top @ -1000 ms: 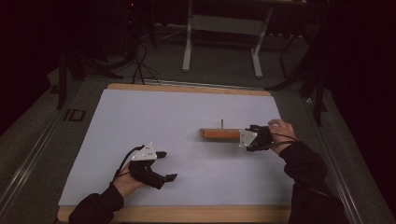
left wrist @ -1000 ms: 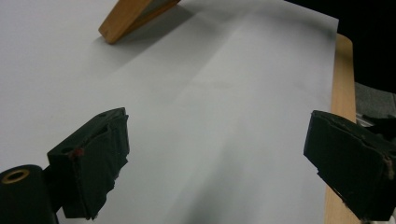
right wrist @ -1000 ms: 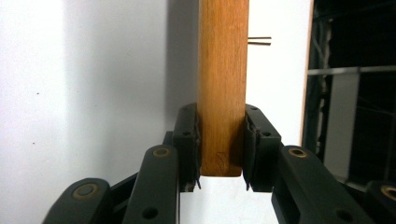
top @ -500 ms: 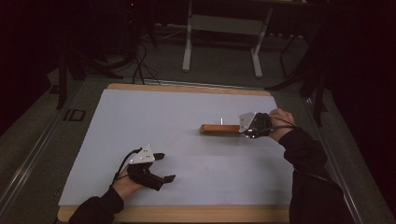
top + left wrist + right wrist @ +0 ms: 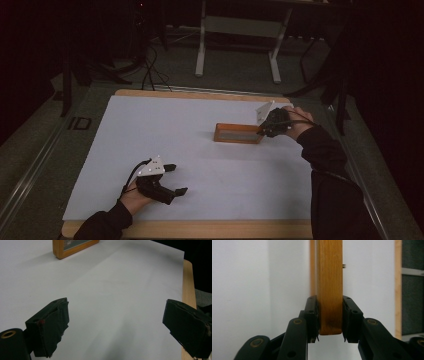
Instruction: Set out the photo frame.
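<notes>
A wooden picture frame (image 5: 239,133) with a dark glass face is at the right of the white-covered table (image 5: 150,130). My right gripper (image 5: 261,131) is shut on its right end. In the right gripper view the pads clamp both flat sides of the frame's wooden edge (image 5: 329,285), with the right gripper (image 5: 329,316) pointing along it. My left gripper (image 5: 178,179) rests low over the near left of the table, open with nothing between its fingers. In the left gripper view the left gripper (image 5: 115,312) stands wide over bare white surface, and a corner of the frame (image 5: 75,246) lies far ahead.
The white sheet lies on a wooden tabletop whose edge (image 5: 200,229) runs along the near side and its right edge (image 5: 188,285) is close to the left gripper's right jaw. A metal stand (image 5: 237,25) and cables are on the dark floor beyond the far edge.
My right hand has carried the frame away from the person and slightly up, and the frame's face now shows more. The left gripper has stayed where it was.
</notes>
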Demonstrator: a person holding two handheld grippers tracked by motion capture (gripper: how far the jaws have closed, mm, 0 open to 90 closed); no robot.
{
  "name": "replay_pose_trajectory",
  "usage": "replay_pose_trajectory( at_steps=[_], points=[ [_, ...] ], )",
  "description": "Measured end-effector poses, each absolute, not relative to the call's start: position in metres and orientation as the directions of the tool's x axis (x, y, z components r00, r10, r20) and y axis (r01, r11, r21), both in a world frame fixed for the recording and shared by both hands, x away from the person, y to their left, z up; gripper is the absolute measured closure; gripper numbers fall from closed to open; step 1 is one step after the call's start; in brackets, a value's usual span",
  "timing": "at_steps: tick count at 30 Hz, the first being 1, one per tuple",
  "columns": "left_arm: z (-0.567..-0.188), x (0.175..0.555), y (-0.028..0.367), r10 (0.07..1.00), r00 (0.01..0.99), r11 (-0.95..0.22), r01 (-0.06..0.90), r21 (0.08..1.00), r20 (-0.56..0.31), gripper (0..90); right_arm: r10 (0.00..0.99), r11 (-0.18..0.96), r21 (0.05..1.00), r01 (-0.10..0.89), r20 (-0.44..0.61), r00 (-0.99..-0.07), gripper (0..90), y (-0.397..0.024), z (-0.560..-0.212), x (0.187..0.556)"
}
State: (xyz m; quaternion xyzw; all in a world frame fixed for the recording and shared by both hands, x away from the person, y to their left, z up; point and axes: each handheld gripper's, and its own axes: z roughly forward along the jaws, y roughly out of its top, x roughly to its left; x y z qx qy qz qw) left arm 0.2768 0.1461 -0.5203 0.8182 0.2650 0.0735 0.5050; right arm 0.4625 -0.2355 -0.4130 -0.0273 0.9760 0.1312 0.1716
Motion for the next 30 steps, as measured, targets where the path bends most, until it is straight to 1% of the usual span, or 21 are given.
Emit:
replay_pose_trajectory(
  at_steps=[6, 9, 11, 14, 17, 21, 30],
  points=[
    [-0.521, 0.277, 0.147, 0.509, 0.847, -0.344, 0.360, 0.867, -0.150, 7.3, 0.020, 0.964, 0.255, -0.073, -0.346, -0.938, 68.2, -0.234, -0.412, 0.481],
    [-0.522, 0.276, 0.147, 0.510, 0.846, -0.340, 0.363, 0.867, -0.155, 7.3, 0.045, 0.959, 0.277, -0.052, -0.331, -0.943, 67.4, -0.235, -0.412, 0.490],
    [-0.523, 0.276, 0.147, 0.508, 0.847, -0.342, 0.366, 0.865, -0.157, 7.3, 0.043, 0.958, 0.282, -0.053, -0.325, -0.945, 67.0, -0.235, -0.412, 0.494],
    [-0.524, 0.276, 0.147, 0.507, 0.847, -0.342, 0.368, 0.865, -0.160, 7.3, 0.011, 0.962, 0.260, -0.084, -0.345, -0.939, 65.7, -0.233, -0.413, 0.499],
    [-0.524, 0.276, 0.147, 0.504, 0.848, -0.341, 0.367, 0.865, -0.161, 7.3, 0.011, 0.965, 0.250, -0.080, -0.344, -0.939, 64.8, -0.231, -0.413, 0.503],
    [-0.524, 0.276, 0.147, 0.503, 0.849, -0.345, 0.365, 0.865, -0.158, 7.3, 0.034, 0.964, 0.259, -0.054, -0.322, -0.946, 64.2, -0.231, -0.413, 0.508],
    [-0.526, 0.276, 0.147, 0.504, 0.849, -0.347, 0.365, 0.864, -0.156, 7.3, 0.082, 0.956, 0.294, -0.022, -0.336, -0.938, 59.3, -0.231, -0.417, 0.520]
  ],
)
